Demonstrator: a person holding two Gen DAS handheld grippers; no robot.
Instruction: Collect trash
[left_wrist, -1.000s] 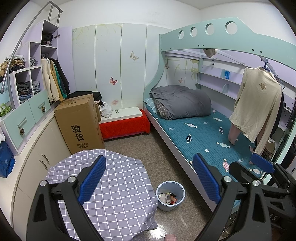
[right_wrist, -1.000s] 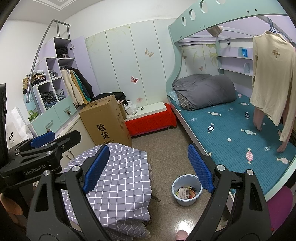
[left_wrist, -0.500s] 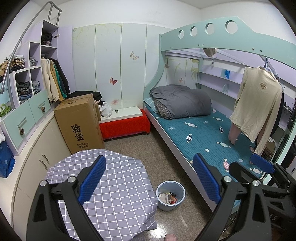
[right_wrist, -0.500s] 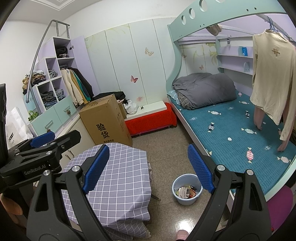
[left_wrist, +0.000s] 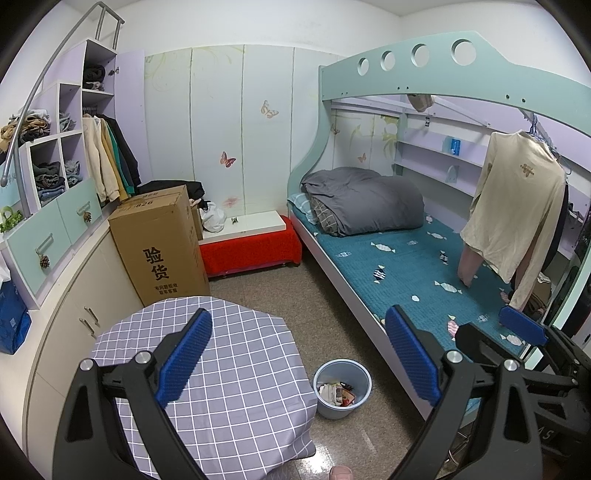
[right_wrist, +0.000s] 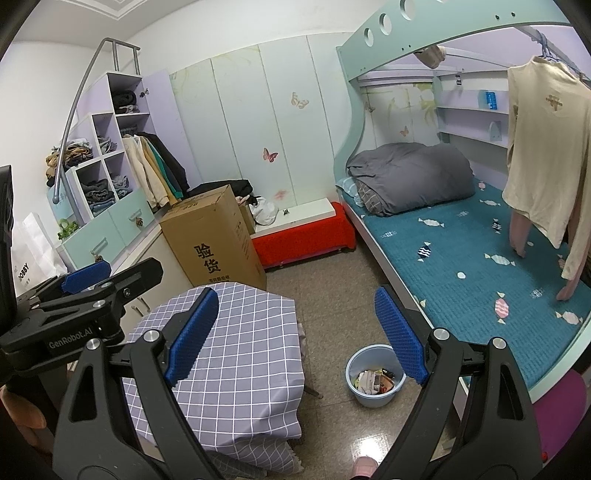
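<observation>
**Both claws wide over the bin**

Right now my left claw (left_wrist: 299, 354) stands released, nothing between its blue pads (left_wrist: 184, 356). My right claw (right_wrist: 295, 336) is spread just as wide and empty. Below and ahead of both, on the floor, sits the pale blue bin (left_wrist: 342, 387) with scraps of trash (right_wrist: 375, 380) already inside. It lies between the checked tablecloth (left_wrist: 236, 373) under my left fingers and the bed (right_wrist: 480, 266) to my right.

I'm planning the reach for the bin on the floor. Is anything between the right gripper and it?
Nothing visible: the right gripper, open and empty, looks straight down at the bin across bare floor. The covered table stands off to the left.
</observation>
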